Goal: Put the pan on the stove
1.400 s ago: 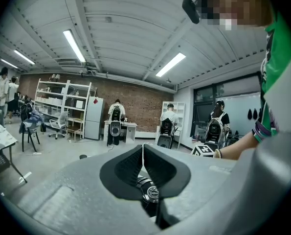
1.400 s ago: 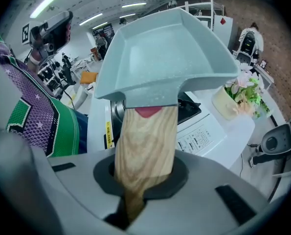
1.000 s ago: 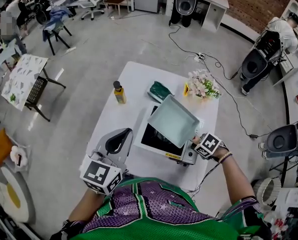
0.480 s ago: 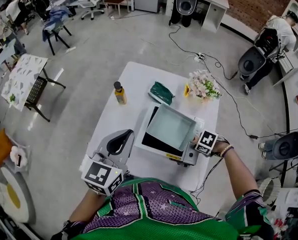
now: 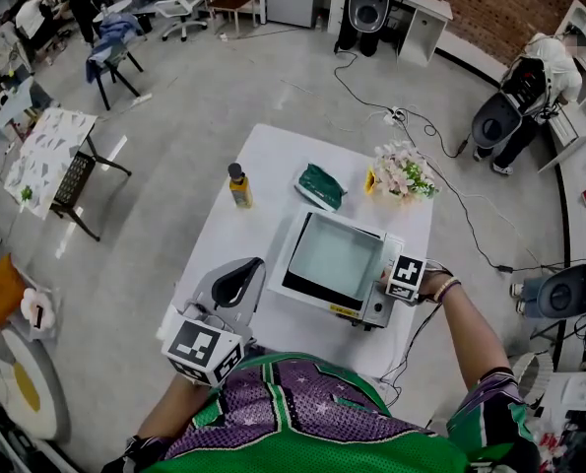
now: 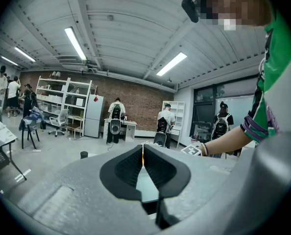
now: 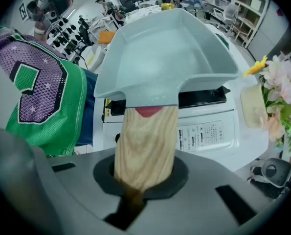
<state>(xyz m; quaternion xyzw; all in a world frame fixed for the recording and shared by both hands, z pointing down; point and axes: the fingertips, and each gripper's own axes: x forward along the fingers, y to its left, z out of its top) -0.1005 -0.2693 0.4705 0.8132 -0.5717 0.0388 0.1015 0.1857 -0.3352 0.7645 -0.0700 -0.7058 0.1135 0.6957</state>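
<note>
Two grippers show: the right gripper (image 5: 389,277) clamps the wooden handle (image 7: 145,148) of the pan (image 5: 335,252), level over the stove (image 5: 367,309); the left gripper (image 5: 235,282) hangs aside, jaws together and empty.

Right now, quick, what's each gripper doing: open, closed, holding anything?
Left gripper: closed, with nothing between its jaws.
Right gripper: closed on the wooden handle of the pan.
</note>
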